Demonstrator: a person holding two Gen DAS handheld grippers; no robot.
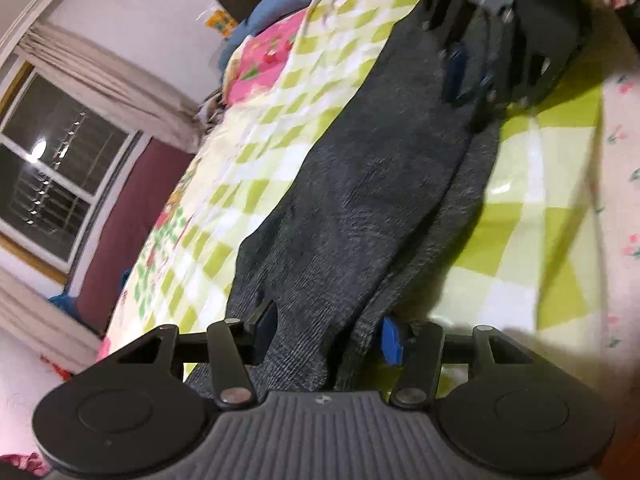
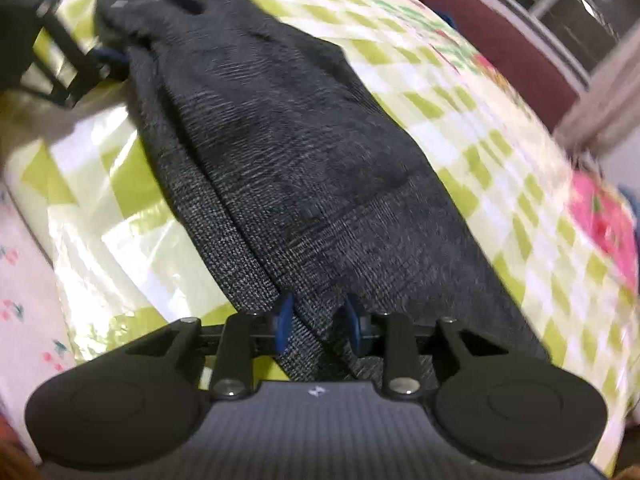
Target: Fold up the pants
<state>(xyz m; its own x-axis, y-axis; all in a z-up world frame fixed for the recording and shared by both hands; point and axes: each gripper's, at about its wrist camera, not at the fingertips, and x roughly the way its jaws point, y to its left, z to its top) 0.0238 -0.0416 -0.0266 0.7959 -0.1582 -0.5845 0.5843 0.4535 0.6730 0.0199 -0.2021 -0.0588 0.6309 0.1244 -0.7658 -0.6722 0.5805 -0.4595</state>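
Dark grey knit pants (image 1: 360, 184) lie stretched along a bed between my two grippers, and also show in the right wrist view (image 2: 280, 152). My left gripper (image 1: 328, 336) is shut on one end of the pants, cloth bunched between its blue pads. My right gripper (image 2: 318, 326) is shut on the other end. Each gripper shows at the far end in the other's view: the right gripper (image 1: 472, 80) at the top, the left gripper (image 2: 104, 60) at the upper left. The pants look doubled lengthwise, one layer over another.
The bed has a green and white checked cover (image 1: 256, 152), with a pink floral sheet (image 1: 624, 184) along its edge. A pink pillow (image 1: 264, 60) and blue bedding (image 1: 276, 4) lie at one end. A window with curtains (image 1: 52, 168) and a maroon panel (image 1: 132, 224) stand beyond the bed.
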